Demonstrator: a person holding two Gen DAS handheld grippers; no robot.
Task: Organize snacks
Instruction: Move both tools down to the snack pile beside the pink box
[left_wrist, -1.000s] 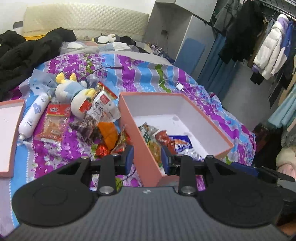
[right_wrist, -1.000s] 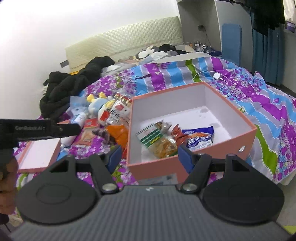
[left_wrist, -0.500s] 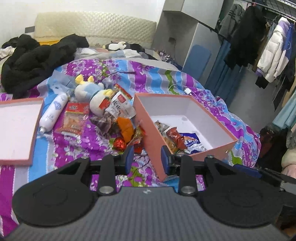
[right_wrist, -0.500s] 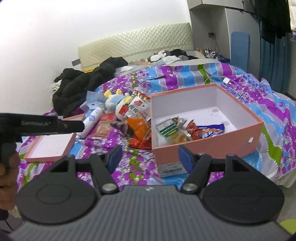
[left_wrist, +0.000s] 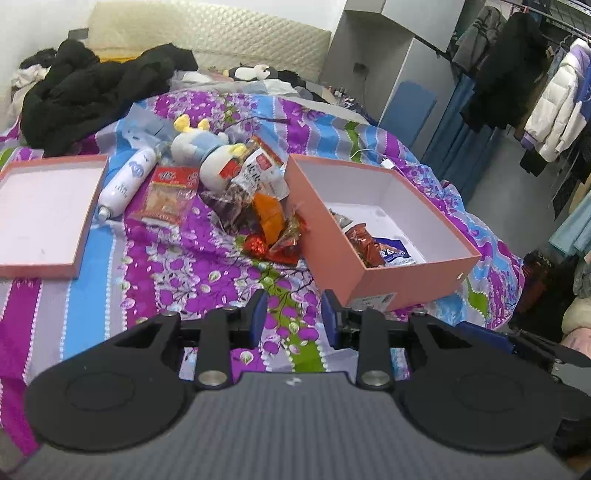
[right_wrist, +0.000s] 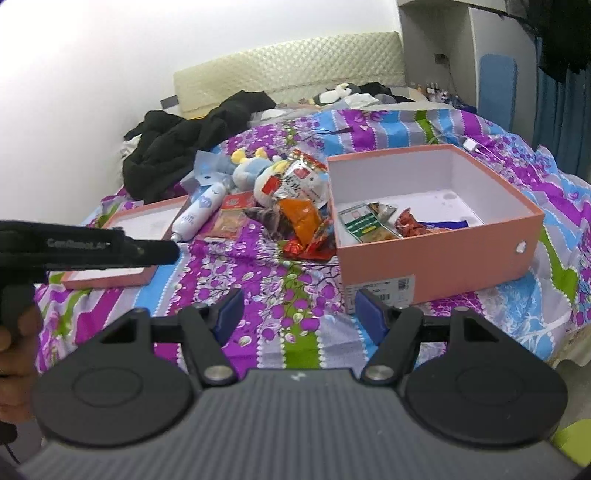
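An open pink box (left_wrist: 413, 280) (right_wrist: 436, 258) sits on the bed with several snack packets inside (left_wrist: 369, 247) (right_wrist: 364, 225). A pile of loose snacks (left_wrist: 266, 214) (right_wrist: 299, 218) lies just left of it, with a flat red packet (left_wrist: 168, 192) further left. My left gripper (left_wrist: 291, 314) is open and empty, held back above the quilt in front of the box. My right gripper (right_wrist: 295, 310) is open and empty, also back from the box. The left gripper's body (right_wrist: 88, 247) shows at the left of the right wrist view.
The box lid (left_wrist: 40, 210) (right_wrist: 122, 251) lies upturned at the left. A white bottle (left_wrist: 125, 184), a plush toy (left_wrist: 207, 151) and black clothes (left_wrist: 96, 88) lie behind the snacks. Hanging coats (left_wrist: 535, 96) and a cabinet stand at the right.
Both grippers have pulled back from the box, so the box and snacks look smaller and farther. Both stay open and empty.
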